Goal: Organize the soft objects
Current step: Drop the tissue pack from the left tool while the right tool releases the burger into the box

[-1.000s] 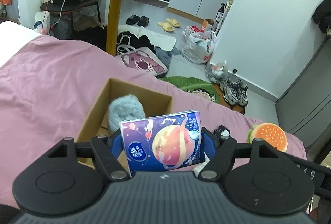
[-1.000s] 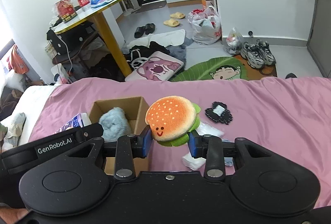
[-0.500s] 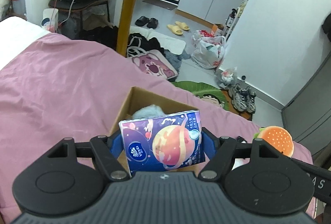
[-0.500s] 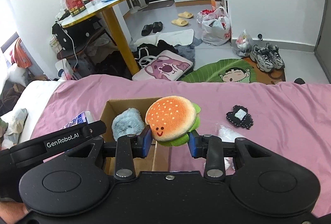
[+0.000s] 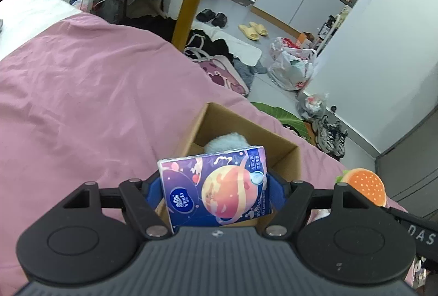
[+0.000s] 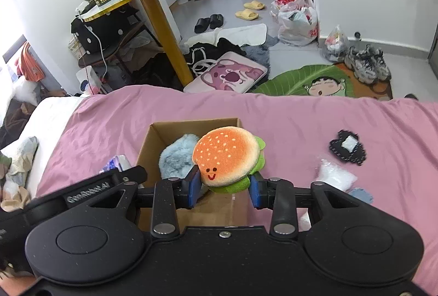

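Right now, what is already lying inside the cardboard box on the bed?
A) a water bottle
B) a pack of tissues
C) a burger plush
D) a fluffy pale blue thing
D: a fluffy pale blue thing lies in the box, while the burger plush is held in the right gripper and the tissue pack in the left gripper, both above the box.
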